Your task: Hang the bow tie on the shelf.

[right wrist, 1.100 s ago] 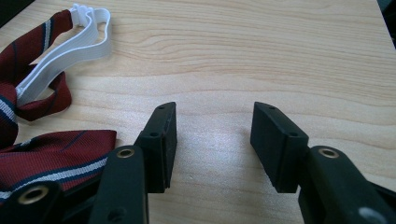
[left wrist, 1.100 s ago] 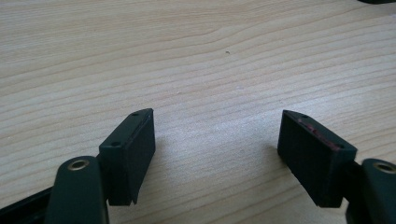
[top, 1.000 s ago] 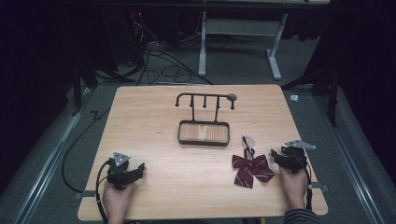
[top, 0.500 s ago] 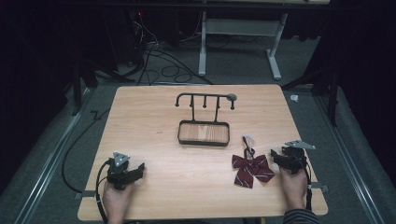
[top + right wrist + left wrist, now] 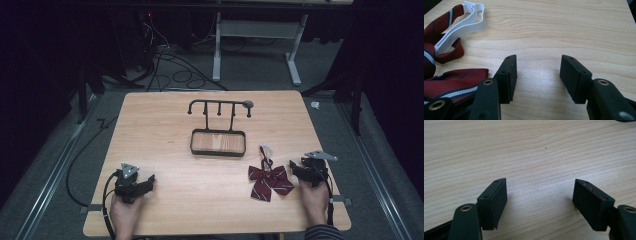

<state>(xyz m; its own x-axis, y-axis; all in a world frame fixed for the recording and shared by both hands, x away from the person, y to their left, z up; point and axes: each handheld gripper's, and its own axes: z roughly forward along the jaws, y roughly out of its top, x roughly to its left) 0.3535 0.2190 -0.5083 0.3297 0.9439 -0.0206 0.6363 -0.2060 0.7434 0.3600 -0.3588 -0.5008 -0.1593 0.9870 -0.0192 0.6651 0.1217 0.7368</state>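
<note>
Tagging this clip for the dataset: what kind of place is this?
Likely a lab or recording studio: a lone wooden table ringed by dark curtains, loose cables on grey carpet, and a person holding the left gripper and right gripper.

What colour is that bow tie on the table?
The bow tie is dark red with navy and white stripes, clearest in the right gripper view.

We are seeing bare table [image 5: 165, 145] lying between our hands. Only the rack [image 5: 218, 127] is standing mid-table, the bow tie [image 5: 269, 180] lying just beside our right gripper [image 5: 299, 171].
</note>
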